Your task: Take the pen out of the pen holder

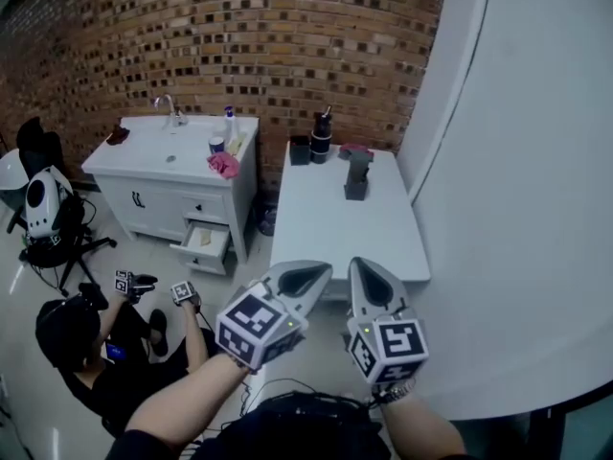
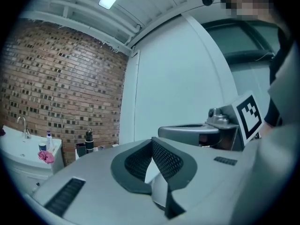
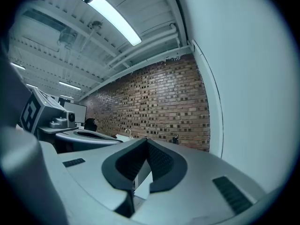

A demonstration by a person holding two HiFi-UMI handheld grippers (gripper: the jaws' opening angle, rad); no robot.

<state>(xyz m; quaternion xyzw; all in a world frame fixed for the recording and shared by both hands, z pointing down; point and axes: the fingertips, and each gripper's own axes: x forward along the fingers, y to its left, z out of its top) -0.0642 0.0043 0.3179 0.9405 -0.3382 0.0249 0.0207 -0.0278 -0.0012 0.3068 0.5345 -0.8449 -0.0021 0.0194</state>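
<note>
A dark pen holder (image 1: 356, 188) stands on the white table (image 1: 335, 238), toward its far right, with a dark upright piece rising from it; I cannot make out a pen as such. My left gripper (image 1: 320, 272) and right gripper (image 1: 363, 265) are held side by side in the air before the table's near edge, well short of the holder. Both are shut with nothing between the jaws. In the left gripper view the left gripper (image 2: 151, 143) has its ribbed pads pressed together, and the right gripper (image 3: 146, 143) looks the same in its own view.
A black bottle (image 1: 321, 134), a black cup (image 1: 300, 149) and a pink thing (image 1: 356, 149) stand at the table's far end. To the left is a white sink cabinet (image 1: 172, 175) with an open drawer (image 1: 203, 245). A person (image 1: 81, 348) crouches on the floor at lower left. A white wall (image 1: 517, 180) runs along the right.
</note>
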